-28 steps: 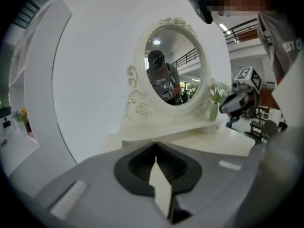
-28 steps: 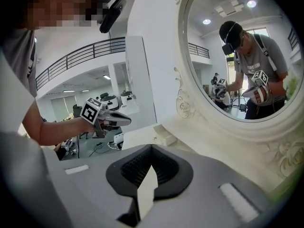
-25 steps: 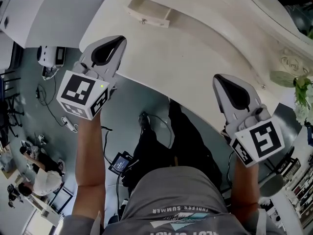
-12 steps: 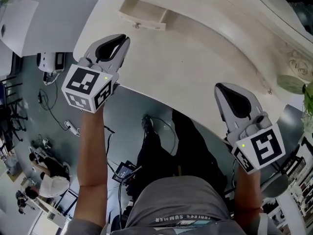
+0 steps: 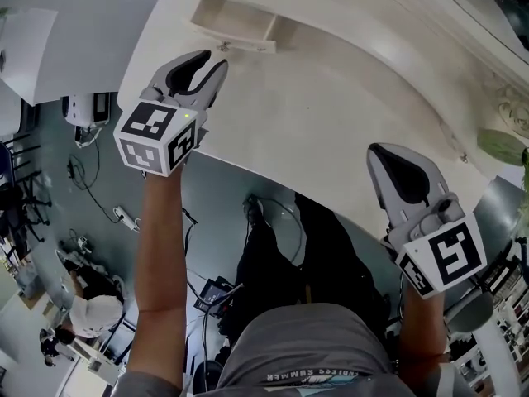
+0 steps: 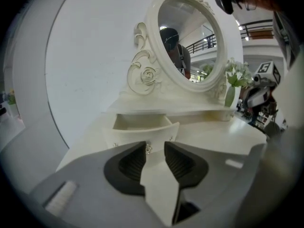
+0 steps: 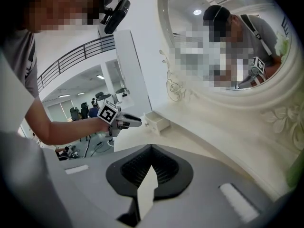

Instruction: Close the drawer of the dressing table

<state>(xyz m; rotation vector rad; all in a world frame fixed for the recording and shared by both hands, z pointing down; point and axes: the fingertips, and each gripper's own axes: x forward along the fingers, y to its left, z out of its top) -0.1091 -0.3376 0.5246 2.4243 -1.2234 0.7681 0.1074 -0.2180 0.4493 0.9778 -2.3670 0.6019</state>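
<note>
your left gripper is over the left part of the cream-white dressing desk and points at the small cream wooden drawer. the drawer stands pulled out from the low raised shelf along the back of the desk, at its far left. the left gripper's jaws have just been opening and now stand apart. in the left gripper view the drawer's small metal knob shows in the gap, close to one jaw tip, and neither pad presses on it. your right gripper hangs over the desk's front edge on the right, well apart from the drawer, with its jaws closed together on nothing. behind the drawer rises the oval mirror in a carved cream frame.
</note>
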